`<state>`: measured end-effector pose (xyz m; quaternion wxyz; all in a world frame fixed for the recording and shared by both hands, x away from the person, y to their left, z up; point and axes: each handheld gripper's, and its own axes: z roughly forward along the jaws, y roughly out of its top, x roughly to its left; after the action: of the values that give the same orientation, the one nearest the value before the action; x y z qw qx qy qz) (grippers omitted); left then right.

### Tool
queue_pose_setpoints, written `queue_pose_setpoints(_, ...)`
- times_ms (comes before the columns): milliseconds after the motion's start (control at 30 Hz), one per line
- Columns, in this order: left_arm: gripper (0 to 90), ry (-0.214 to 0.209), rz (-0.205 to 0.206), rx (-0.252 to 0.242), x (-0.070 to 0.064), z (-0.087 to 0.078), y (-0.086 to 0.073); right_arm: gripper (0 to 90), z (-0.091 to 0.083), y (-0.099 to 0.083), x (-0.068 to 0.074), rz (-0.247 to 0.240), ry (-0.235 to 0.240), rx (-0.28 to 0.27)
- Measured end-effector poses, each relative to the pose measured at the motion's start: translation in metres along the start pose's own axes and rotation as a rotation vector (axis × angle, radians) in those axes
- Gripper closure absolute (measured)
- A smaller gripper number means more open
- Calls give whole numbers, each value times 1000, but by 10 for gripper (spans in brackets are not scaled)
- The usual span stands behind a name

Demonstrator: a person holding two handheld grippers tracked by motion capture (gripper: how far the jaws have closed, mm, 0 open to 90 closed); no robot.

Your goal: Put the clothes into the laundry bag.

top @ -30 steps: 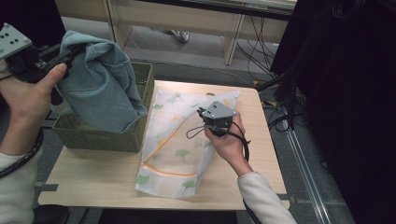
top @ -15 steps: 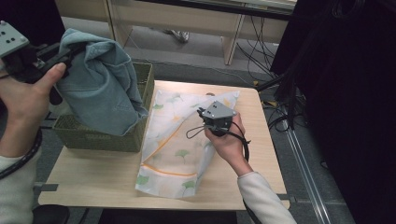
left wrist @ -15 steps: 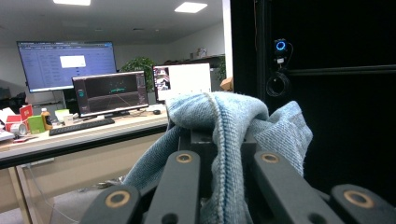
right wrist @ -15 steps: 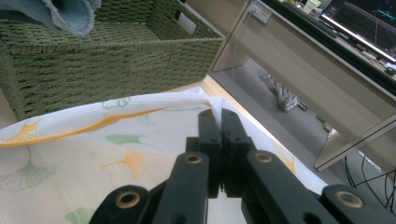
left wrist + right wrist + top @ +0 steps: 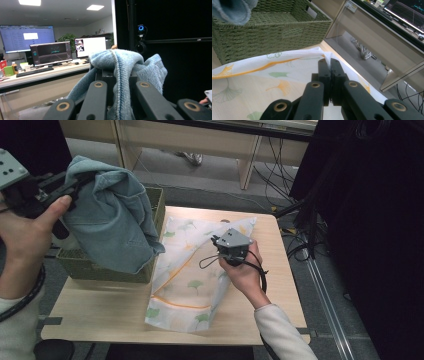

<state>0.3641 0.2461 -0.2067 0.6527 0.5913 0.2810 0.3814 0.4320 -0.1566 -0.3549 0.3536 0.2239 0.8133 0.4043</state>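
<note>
A blue-grey denim cloth point(image 5: 115, 220) hangs above a green woven basket point(image 5: 102, 270) at the table's left. My left gripper point(image 5: 82, 177) is shut on its top edge. In the left gripper view the cloth point(image 5: 147, 67) bunches over and between the black jaws of my left gripper point(image 5: 117, 75). A white cloth with a ginkgo-leaf print point(image 5: 190, 285) lies spread on the table. My right gripper point(image 5: 216, 241) is shut on a fold of it near the middle. The right gripper view shows the white cloth point(image 5: 262, 75) pinched at the tips of my right gripper point(image 5: 329, 62).
The basket point(image 5: 274, 27) stands just beyond the white cloth. The wooden table point(image 5: 100, 315) has bare room at its front left and right edges. Cables point(image 5: 300, 235) lie on the floor to the right. A desk with monitors point(image 5: 50, 53) stands behind.
The left gripper and the blue cloth have shifted only slightly, the cloth's hem hanging a little lower. The right gripper has held still on the white cloth.
</note>
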Motion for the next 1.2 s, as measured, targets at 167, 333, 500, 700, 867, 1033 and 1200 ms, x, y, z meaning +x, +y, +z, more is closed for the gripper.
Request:
queue_pose_setpoints(167,834,-12,3,0,-4,-1,2,898,-1,0,0,6,-2,1)
queue_pose_setpoints(333,834,-26,3,-2,-7,-3,3,898,0,0,0,0,-1,1)
queue_pose_setpoints(500,834,-48,1,-8,-12,-5,5,898,0,0,0,-4,-2,0)
queue_pose_setpoints(700,833,-78,-7,-10,-18,-6,6,898,0,0,0,0,0,2)
queue_pose_setpoints(867,834,-106,-10,-9,-26,-7,4,898,0,0,1,7,-2,2)
queue_pose_setpoints(1033,833,-132,-24,-11,-32,-8,3,898,0,0,1,4,-2,2)
queue_pose_setpoints(1200,834,-153,-26,-5,-37,-9,0,899,0,0,2,2,1,3)
